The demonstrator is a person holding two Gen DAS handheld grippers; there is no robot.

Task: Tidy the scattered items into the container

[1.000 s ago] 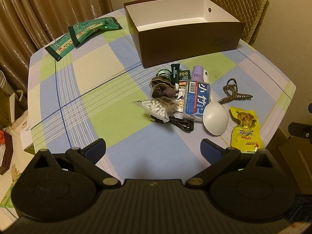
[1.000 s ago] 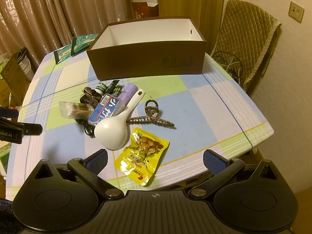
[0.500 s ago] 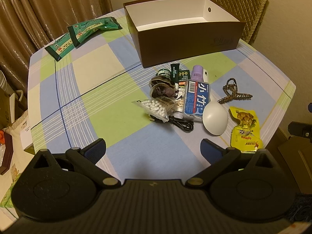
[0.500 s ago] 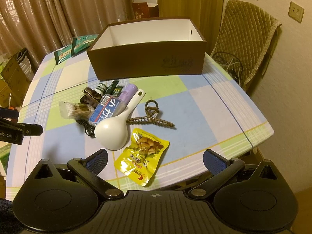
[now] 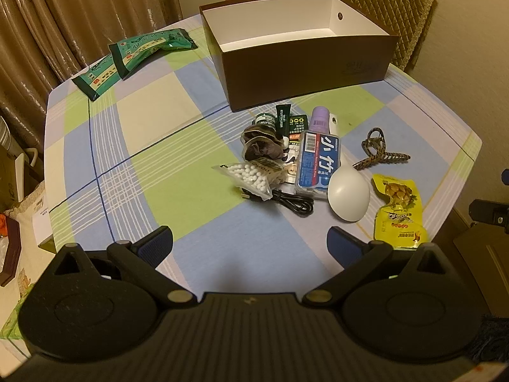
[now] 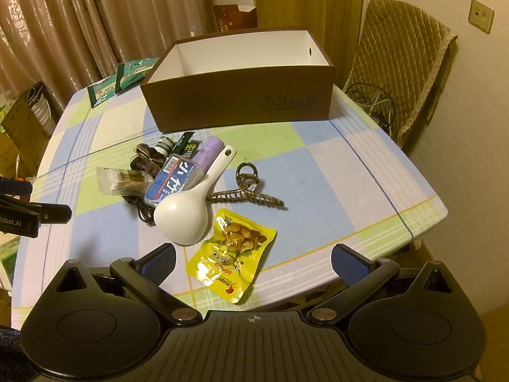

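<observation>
While both wait above the near edge of the table, the left hand-held gripper and the right hand-held gripper are spread wide and hold nothing. Behind the pile, the brown box sits open with nothing in it. A white spoon lies just beside a yellow snack bag and a hair clip.
</observation>
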